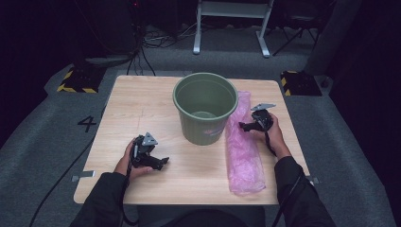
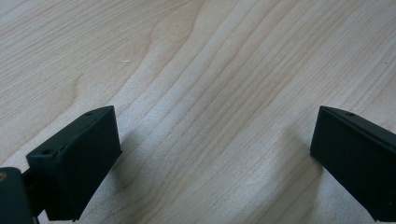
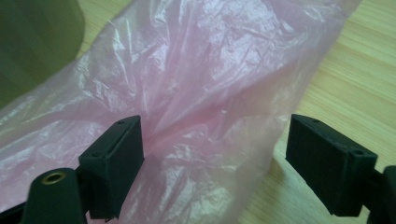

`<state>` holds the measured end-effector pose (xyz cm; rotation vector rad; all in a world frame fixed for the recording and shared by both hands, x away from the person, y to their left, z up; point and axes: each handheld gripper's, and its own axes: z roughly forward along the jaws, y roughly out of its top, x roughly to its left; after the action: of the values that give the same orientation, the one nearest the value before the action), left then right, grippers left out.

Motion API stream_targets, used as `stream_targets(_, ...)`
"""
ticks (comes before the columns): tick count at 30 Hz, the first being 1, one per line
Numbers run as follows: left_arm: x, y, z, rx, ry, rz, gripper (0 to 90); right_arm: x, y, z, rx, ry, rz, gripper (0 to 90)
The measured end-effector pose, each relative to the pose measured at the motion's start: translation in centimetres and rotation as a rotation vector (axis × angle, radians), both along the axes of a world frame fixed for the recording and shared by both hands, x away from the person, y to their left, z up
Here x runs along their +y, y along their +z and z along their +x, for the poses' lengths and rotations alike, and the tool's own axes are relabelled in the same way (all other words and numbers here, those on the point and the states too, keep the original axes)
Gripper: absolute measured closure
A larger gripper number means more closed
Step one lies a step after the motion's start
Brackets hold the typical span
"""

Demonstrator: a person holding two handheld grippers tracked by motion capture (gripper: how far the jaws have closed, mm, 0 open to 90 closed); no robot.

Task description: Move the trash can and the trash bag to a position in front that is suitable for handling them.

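As R fingers [image 3: 212,163] gape: pink bag [image 3: 196,93] beneath.

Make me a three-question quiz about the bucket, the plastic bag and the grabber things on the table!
1. Where does the pink plastic bag lie?
A. inside the bucket
B. on the table, to the right of the bucket
C. on the floor

2. What colour is the bucket?
A. green
B. red
C. white

3. How do the jaws of the right gripper stand?
A. pinched shut on the bag
B. shut with nothing between them
C. wide open over the bag

Answers:
1. B: in the high view the bag lies stretched out on the wooden table, beside the bucket's right side.
2. A: the bucket is green inside and out.
3. C: in the right gripper view the two black jaws stand far apart with pink plastic between them, not pressed by the pads.
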<state>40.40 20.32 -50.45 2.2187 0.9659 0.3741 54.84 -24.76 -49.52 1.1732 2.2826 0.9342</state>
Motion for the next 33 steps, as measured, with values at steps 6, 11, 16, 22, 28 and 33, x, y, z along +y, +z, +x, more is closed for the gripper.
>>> stream_targets(6, 0.0, 0.0, 0.0, 0.0, 0.001, 0.001, 1.5, -0.4, -0.5, -0.2, 0.032, 0.012, 0.032, 19.9)
stream_targets(11, 0.0, 0.0, 0.0, -0.001, 0.004, -0.001, 1.4, 0.0, -0.1, -1.4, 0.025, 0.068, 0.045, 50.5)
stream_targets(16, 0.0, 0.0, 0.0, -0.001, 0.008, 0.0, 1.1, 0.1, -0.2, -2.2, 0.011, 0.101, 0.061, 70.8)
stream_targets(22, -0.1, 0.0, 0.1, -0.003, 0.008, 0.005, 0.5, 0.1, -0.4, -2.4, -0.009, 0.102, 0.069, 82.5)
stream_targets(28, -0.1, 0.0, 0.0, -0.003, 0.009, 0.004, 0.5, 0.1, -0.3, -2.5, -0.037, 0.104, 0.058, 87.3)
stream_targets(33, -0.1, 0.0, 0.0, -0.002, 0.009, 0.004, 0.5, -0.2, 0.0, -2.9, -0.07, 0.112, 0.064, 88.0)
